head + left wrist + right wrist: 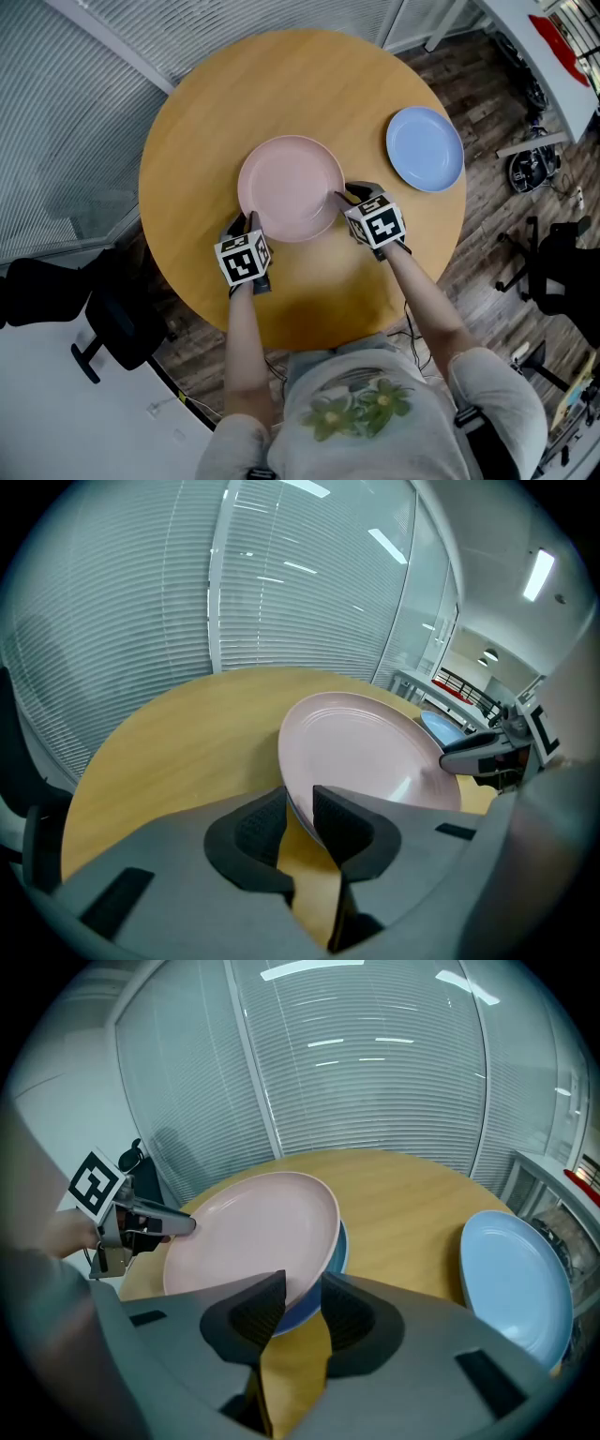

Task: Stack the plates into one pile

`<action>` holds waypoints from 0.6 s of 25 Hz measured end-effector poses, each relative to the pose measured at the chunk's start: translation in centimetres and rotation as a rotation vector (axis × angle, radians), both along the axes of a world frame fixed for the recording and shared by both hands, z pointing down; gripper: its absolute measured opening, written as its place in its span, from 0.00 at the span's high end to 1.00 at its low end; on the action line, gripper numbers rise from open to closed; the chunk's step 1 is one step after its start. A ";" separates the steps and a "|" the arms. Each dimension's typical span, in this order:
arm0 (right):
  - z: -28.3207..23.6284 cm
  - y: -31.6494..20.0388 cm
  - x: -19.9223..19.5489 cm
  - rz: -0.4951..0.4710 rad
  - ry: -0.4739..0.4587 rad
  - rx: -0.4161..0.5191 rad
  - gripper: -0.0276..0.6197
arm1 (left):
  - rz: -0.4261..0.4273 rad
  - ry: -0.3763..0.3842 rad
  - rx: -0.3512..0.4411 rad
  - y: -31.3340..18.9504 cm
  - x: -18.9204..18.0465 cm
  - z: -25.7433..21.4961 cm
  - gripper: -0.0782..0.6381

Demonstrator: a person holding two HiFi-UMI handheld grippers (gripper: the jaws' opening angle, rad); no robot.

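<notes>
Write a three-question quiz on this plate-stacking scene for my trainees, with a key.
1. True or false: the light blue plate lies apart from the pink plate.
2. Which plate do the left gripper and the right gripper both grip by the rim? A: pink. B: light blue.
3. What colour is the lower plate that shows beneath the pink plate?
Key: 1 true; 2 A; 3 a darker blue.

Light: bright, even, from ceiling strips (539, 574).
Shadow: soft, at table's (309, 309) near edge.
Edges: dark, bent in gripper views.
</notes>
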State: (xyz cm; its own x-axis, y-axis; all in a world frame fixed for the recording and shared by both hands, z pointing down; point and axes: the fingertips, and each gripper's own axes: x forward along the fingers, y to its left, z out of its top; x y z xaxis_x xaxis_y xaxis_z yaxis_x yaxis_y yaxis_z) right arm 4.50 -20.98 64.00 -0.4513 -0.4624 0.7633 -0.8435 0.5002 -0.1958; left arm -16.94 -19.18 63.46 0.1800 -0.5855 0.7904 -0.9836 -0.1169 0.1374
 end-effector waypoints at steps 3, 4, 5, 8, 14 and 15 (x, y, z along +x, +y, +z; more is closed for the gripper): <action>0.9 -0.5 0.2 0.017 0.019 -0.011 0.75 | 0.010 0.004 -0.024 -0.5 0.2 0.9 0.77; 1.2 -0.6 0.2 0.022 0.023 -0.012 0.75 | 0.011 0.007 -0.030 -0.6 0.3 1.1 0.77; 1.4 -0.7 0.3 0.025 0.025 -0.014 0.75 | 0.012 0.010 -0.035 -0.7 0.3 1.3 0.77; 2.3 -0.6 0.4 0.031 0.033 -0.025 0.75 | 0.021 0.007 -0.044 -0.7 0.3 1.8 0.77; 3.2 -0.4 0.9 0.033 0.045 -0.003 0.75 | 0.063 -0.018 -0.060 -0.3 0.9 2.6 0.76; 3.1 -0.5 1.1 0.044 0.052 0.008 0.75 | 0.068 -0.021 -0.056 -0.3 0.9 2.5 0.75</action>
